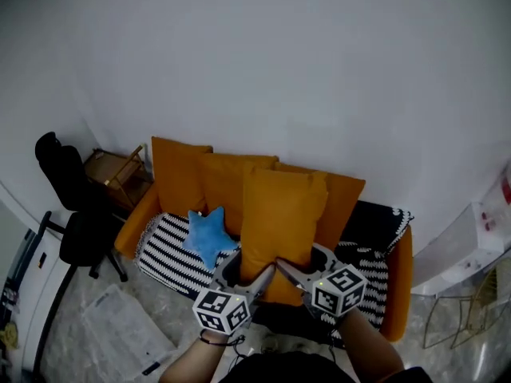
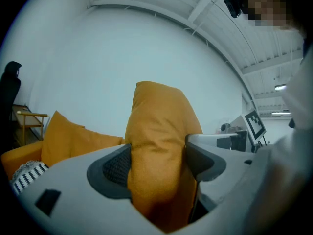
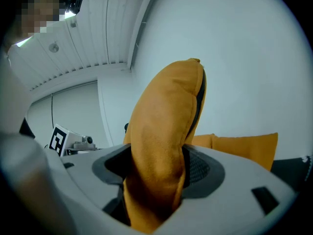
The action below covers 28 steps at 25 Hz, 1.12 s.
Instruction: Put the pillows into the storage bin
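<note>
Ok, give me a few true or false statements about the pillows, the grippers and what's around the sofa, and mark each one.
1. Both the left gripper and the right gripper have their fingers closed on the same orange pillow. True.
2. The blue star pillow is held in the left gripper. False: it lies on the striped blanket on the sofa, and neither gripper touches it.
3. A black office chair stands to the left of the sofa in the head view. True.
4. The orange pillow lies flat on the floor. False: it is held upright in the air, in front of the sofa's seat.
</note>
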Each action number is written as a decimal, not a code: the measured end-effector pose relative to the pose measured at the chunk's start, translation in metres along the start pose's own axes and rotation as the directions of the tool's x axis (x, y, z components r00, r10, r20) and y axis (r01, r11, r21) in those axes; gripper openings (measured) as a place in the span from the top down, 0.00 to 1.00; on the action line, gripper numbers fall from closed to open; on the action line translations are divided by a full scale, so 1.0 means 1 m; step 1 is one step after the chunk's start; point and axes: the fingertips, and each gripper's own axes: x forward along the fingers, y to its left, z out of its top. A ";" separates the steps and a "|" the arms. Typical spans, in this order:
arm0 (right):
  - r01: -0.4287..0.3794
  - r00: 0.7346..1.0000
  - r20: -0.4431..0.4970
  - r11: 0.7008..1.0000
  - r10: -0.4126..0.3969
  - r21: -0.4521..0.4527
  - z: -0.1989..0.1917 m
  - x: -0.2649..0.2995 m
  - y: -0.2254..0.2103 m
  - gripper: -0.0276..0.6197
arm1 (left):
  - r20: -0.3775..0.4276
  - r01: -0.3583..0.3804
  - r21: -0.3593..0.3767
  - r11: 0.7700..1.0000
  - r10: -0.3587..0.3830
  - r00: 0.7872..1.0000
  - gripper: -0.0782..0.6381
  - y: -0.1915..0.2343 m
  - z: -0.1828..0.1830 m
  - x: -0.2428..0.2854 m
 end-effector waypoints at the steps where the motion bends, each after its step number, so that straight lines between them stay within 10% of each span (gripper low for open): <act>1: -0.022 1.000 -0.006 1.000 0.022 -0.004 -0.002 -0.002 0.004 0.47 | 0.002 -0.022 -0.003 1.000 0.022 1.000 0.40 -0.003 -0.001 -0.006; 11: -0.301 0.950 -0.082 0.954 0.300 0.006 -0.040 -0.028 0.064 0.47 | 0.026 -0.314 -0.039 0.949 0.315 0.949 0.40 -0.036 -0.031 -0.088; 28: -0.668 0.711 -0.268 0.743 0.650 0.031 -0.128 0.005 0.307 0.47 | 0.083 -0.676 -0.187 0.713 0.697 0.713 0.40 -0.002 -0.073 -0.344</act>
